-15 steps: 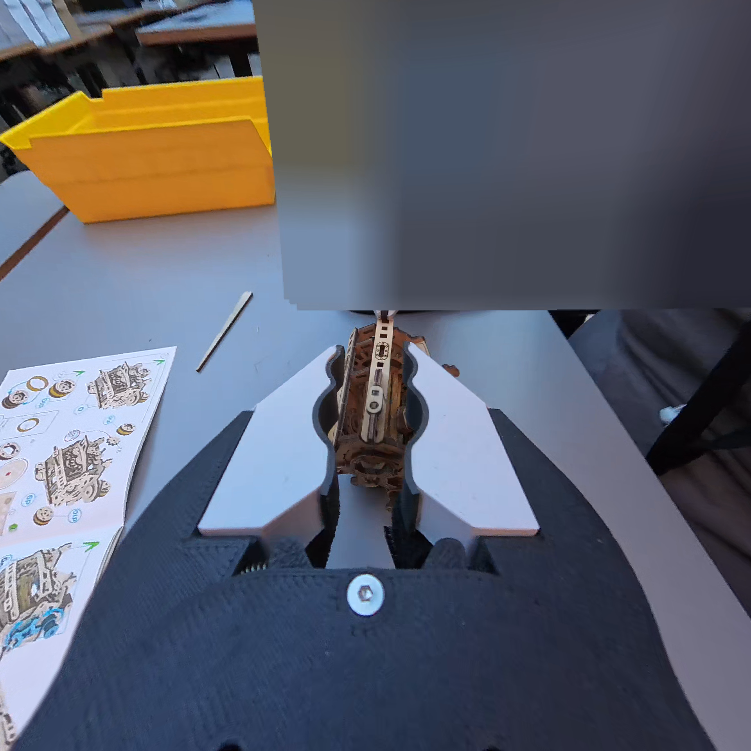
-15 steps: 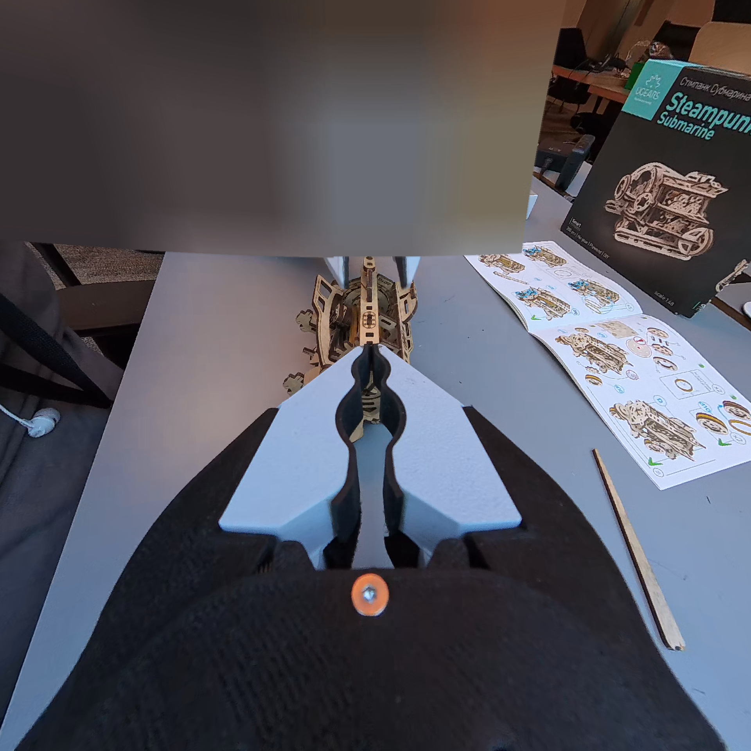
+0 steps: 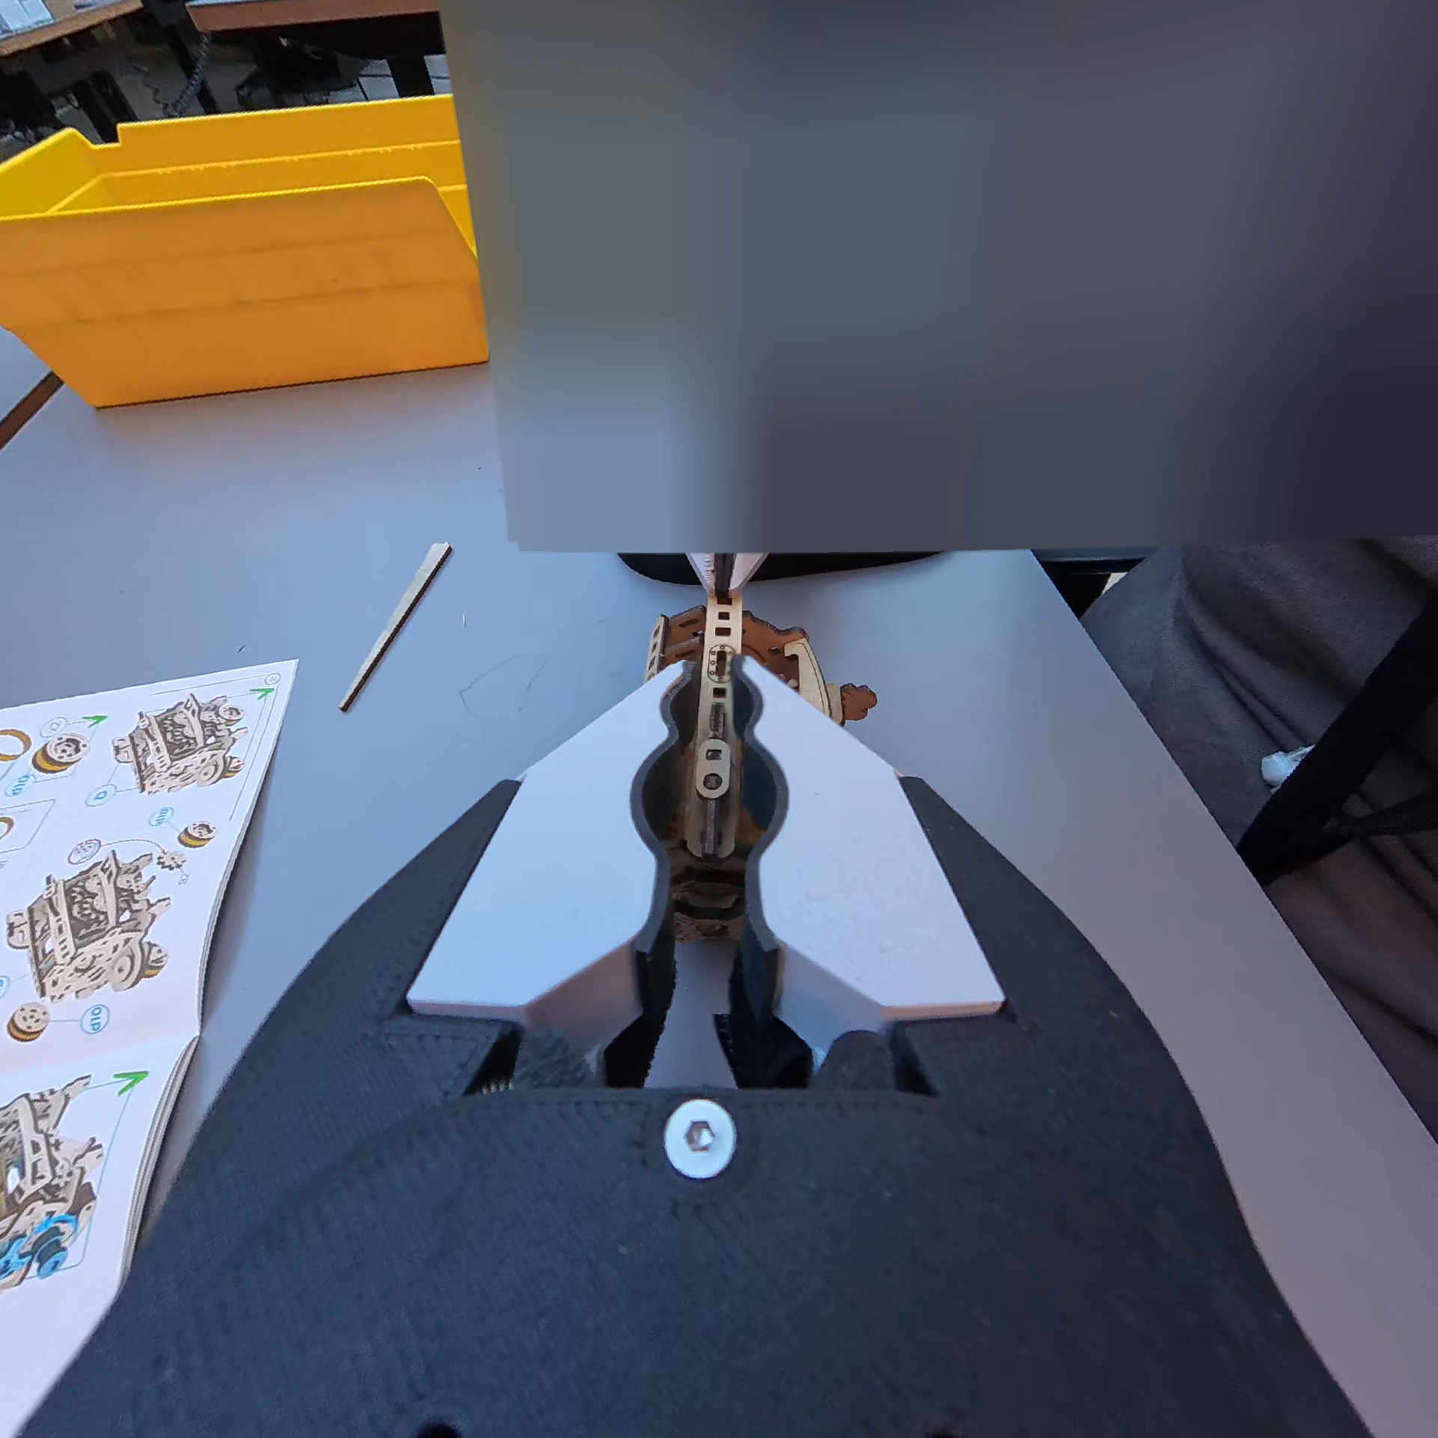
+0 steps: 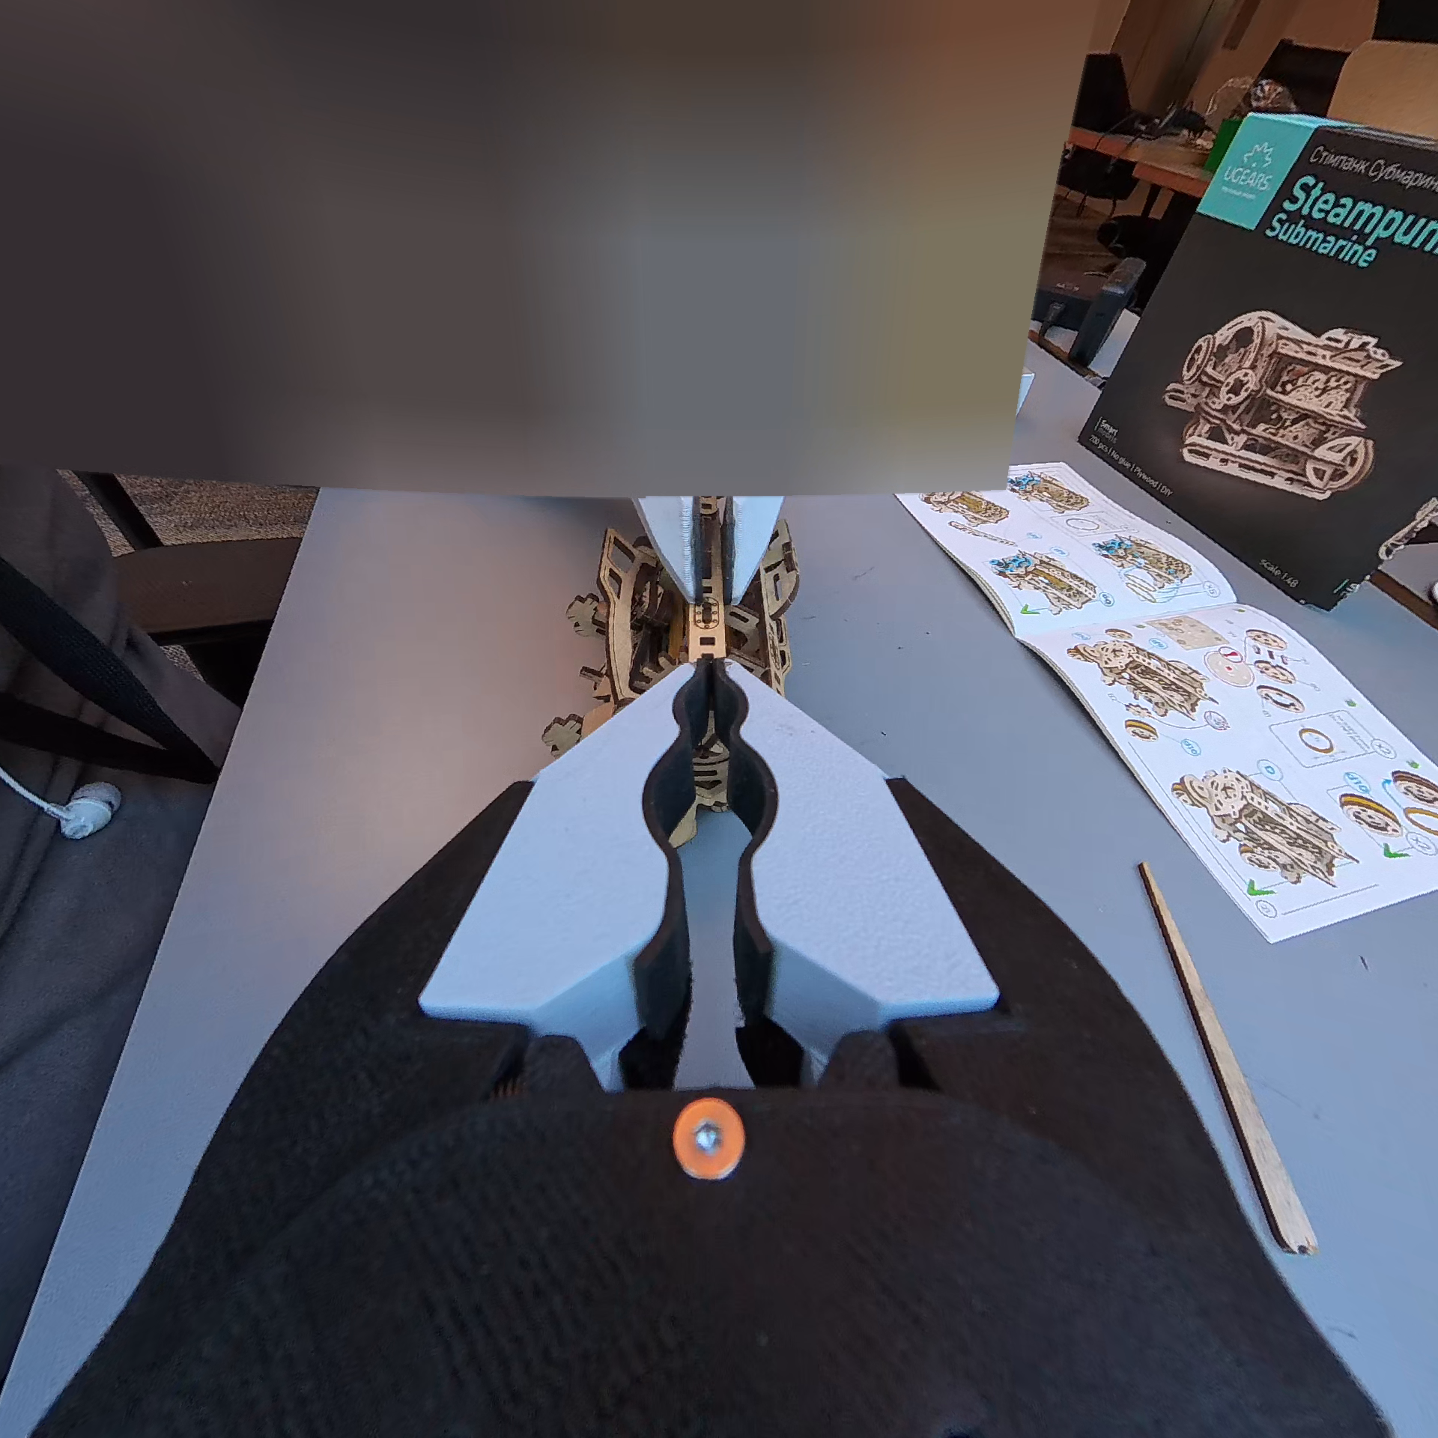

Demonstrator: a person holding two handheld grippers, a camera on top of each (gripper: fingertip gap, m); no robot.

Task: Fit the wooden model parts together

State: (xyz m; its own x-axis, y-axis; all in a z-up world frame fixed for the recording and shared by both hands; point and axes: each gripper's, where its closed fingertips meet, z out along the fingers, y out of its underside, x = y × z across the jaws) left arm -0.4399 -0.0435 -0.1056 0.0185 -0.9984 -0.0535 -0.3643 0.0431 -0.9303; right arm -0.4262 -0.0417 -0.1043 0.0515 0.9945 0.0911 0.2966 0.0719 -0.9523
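Note:
A partly built wooden model (image 3: 809, 677) stands on the grey table (image 3: 233, 506); it also shows in the right wrist view (image 4: 622, 622). A thin wooden strip with holes (image 3: 714, 747) runs along its top and shows in the right wrist view (image 4: 706, 630). My left gripper (image 3: 716, 669) is shut on one end of the strip. My right gripper (image 4: 704, 668) is shut on the other end. The two grippers face each other, tips close together. The right gripper's tips show in the left wrist view (image 3: 724, 572), and the left's in the right wrist view (image 4: 706, 576).
A yellow bin (image 3: 233, 257) stands at the back left. An open instruction booklet (image 4: 1245, 739) and a loose wooden stick (image 4: 1222, 1050) lie beside the model. The kit box (image 4: 1284, 350) stands behind the booklet. The table edge (image 3: 1167, 778) and a person's grey clothing are close. Both grippers' tips are close together, under 4 cm apart.
My left gripper's fingers were spread around the model's body; they have narrowed onto the strip on top. The right gripper has kept its hold and barely moved.

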